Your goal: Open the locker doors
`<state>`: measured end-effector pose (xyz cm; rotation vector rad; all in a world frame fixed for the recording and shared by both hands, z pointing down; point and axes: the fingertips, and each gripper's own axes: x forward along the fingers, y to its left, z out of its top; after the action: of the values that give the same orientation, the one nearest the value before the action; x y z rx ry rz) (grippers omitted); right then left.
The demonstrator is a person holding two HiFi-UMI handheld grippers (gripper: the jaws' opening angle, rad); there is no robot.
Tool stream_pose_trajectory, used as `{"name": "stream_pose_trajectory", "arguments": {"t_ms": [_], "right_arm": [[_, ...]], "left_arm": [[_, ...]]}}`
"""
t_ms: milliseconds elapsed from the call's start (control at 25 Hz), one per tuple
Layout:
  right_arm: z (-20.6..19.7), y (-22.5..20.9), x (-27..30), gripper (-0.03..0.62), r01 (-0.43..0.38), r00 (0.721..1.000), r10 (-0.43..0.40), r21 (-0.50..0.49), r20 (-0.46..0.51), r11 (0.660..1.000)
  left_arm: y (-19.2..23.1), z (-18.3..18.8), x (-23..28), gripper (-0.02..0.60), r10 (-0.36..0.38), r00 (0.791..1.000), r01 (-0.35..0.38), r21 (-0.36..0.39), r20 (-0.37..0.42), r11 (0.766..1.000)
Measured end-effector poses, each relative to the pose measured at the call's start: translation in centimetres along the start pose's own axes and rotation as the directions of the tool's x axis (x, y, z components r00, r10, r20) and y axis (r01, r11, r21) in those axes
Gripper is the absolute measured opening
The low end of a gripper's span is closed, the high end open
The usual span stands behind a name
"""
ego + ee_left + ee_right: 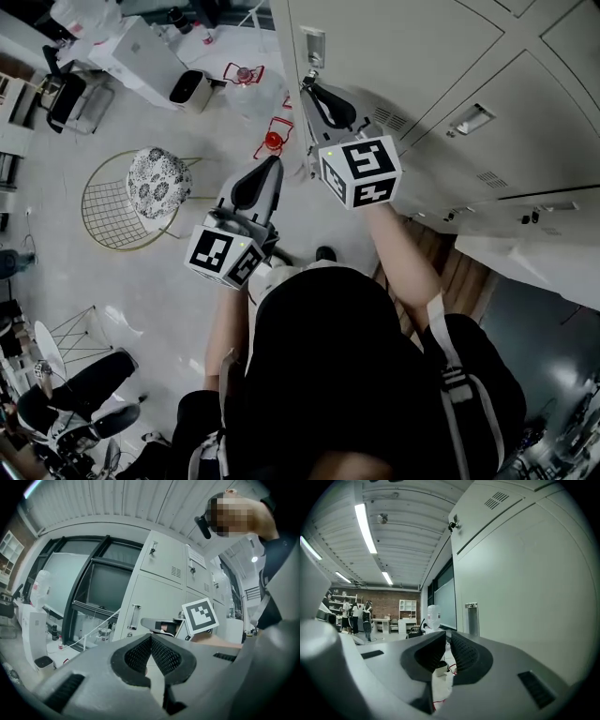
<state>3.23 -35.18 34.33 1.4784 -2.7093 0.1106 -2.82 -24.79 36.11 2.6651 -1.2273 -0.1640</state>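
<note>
Standing shut, the locker doors (403, 66) hide their contents; the right claw (447, 635), jaws a sliver apart and empty, sits near a door handle (471, 619); the left claw (151, 637) is closed on nothing

Floor (141, 291): pale grey, glossy.
Wire chair (111, 217): gold, with a patterned cushion.
White bin (190, 91): beyond the wire chair.
2 red-framed bottles (273, 141): right of the wire chair.
</note>
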Motion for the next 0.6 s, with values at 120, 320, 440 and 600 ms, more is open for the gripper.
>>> {"name": "stream_pose_trajectory", "arguments": {"t_ms": [120, 320, 440, 600], "right_arm": [[0.0, -0.7, 1.3, 0.042, 0.024, 1.0, -0.025, -0.006, -0.013, 1.0], [-0.3, -1.9, 3.0, 0.091, 0.082, 0.996, -0.082, 0.005, -0.035, 0.997], [-0.3, -2.3, 3.8, 0.107, 0.115, 0.993, -0.115, 0.005, -0.037, 0.993], [-0.5, -2.5, 5.0, 0.149, 0.15, 0.988, -0.15, -0.007, -0.048, 0.989]], "left_arm": [[0.7, 0.0, 0.3, 0.015, -0.008, 1.0, 0.008, -0.006, -0.004, 1.0], [1.7, 0.2, 0.7, 0.015, -0.023, 1.0, 0.023, -0.006, -0.014, 1.0], [2.1, 0.1, 0.7, 0.015, -0.031, 0.999, 0.03, -0.007, -0.022, 1.0], [2.9, -0.1, 0.4, 0.015, -0.023, 0.999, 0.022, -0.02, -0.032, 1.0]]}}
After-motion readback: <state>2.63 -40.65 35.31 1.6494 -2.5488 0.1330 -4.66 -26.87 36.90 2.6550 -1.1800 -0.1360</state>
